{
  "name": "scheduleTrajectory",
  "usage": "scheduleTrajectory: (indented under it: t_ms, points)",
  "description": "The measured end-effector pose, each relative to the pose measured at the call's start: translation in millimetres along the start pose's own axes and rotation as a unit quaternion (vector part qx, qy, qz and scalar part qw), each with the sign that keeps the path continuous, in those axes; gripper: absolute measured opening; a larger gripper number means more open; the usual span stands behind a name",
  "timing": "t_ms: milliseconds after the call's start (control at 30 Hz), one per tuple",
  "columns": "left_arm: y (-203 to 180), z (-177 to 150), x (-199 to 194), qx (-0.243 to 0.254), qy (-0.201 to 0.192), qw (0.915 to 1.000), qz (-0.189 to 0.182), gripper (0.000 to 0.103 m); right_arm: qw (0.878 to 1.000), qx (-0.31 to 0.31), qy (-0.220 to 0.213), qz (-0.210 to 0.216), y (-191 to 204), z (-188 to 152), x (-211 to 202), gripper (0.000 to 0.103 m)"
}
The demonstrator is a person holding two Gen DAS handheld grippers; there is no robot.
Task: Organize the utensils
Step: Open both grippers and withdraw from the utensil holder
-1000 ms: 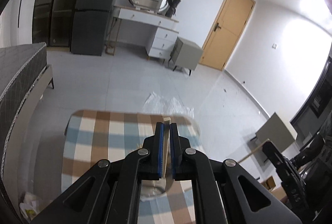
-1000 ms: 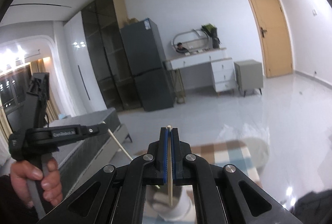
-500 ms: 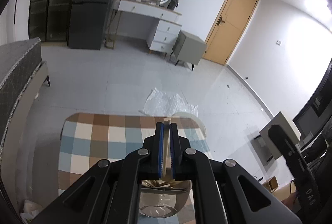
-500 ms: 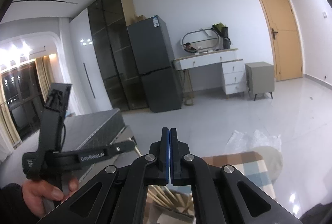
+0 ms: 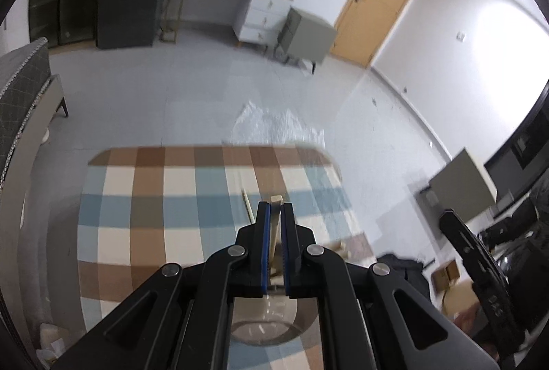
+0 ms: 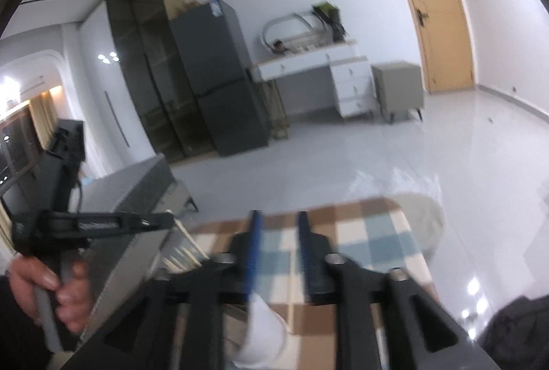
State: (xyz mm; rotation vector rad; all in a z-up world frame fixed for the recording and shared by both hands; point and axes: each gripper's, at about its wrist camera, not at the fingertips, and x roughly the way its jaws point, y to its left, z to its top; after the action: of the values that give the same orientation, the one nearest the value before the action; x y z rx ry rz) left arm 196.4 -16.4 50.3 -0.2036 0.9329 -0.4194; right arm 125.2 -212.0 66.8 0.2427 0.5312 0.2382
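The checked tabletop [image 5: 137, 209] carried a clear cup [image 5: 264, 322] for the sticks. The left gripper [image 5: 274, 233] was squeezed tight on one wooden stick [image 5: 275, 226], right above that cup, likely to drop it in. The right gripper [image 6: 277, 239] was opening, with nothing between its jaws.

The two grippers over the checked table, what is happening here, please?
A person is sorting chopsticks by hand-held grippers. The left gripper is shut on one chopstick and holds it above a glass jar on the checked table. The right gripper is opening with nothing between its jaws. Below it stands a white cup, and beside that, more chopsticks stick up. The left hand shows in the right wrist view.
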Motion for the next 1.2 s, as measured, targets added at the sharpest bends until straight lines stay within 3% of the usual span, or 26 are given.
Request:
scheduleTrajectory:
  t_ms: [67, 100, 233, 267, 400, 667, 867, 1033, 1200]
  points:
    - [-3, -2, 9, 0.007, 0.029, 0.9995, 0.012, 0.010, 0.999, 0.005, 0.034, -0.008, -13, -9, 13, 0.035]
    - [-4, -4, 11, 0.013, 0.035, 0.9990, 0.022, 0.024, 0.999, 0.004, 0.048, -0.012, -18, -12, 19, 0.035]
    - [-5, -4, 0, 0.016, 0.008, 0.9997, 0.019, 0.056, 0.996, 0.014, 0.084, -0.022, -38, -22, 41, 0.035]
    - [-4, -3, -2, 0.014, 0.003, 0.9996, 0.024, 0.059, 0.995, 0.017, 0.090, -0.023, -41, -24, 46, 0.035]
    - [9, -10, -15, -0.002, -0.027, 0.9986, 0.046, 0.065, 0.994, 0.036, 0.103, -0.014, -48, -27, 54, 0.035]
    - [39, -49, -18, -0.055, -0.036, 0.9923, 0.105, 0.065, 0.995, 0.035, 0.094, 0.007, -31, -38, 35, 0.039]
    - [19, -66, -40, -0.051, -0.063, 0.9882, 0.130, 0.065, 0.998, 0.015, 0.059, 0.030, 2, -45, -3, 0.050]
    - [-2, -76, -63, -0.034, -0.092, 0.9853, 0.140, 0.078, 0.999, -0.010, 0.027, 0.045, 32, -45, -39, 0.061]
    - [-17, -86, -82, -0.017, -0.119, 0.9818, 0.147, 0.081, 0.999, -0.018, 0.002, 0.049, 46, -45, -66, 0.069]
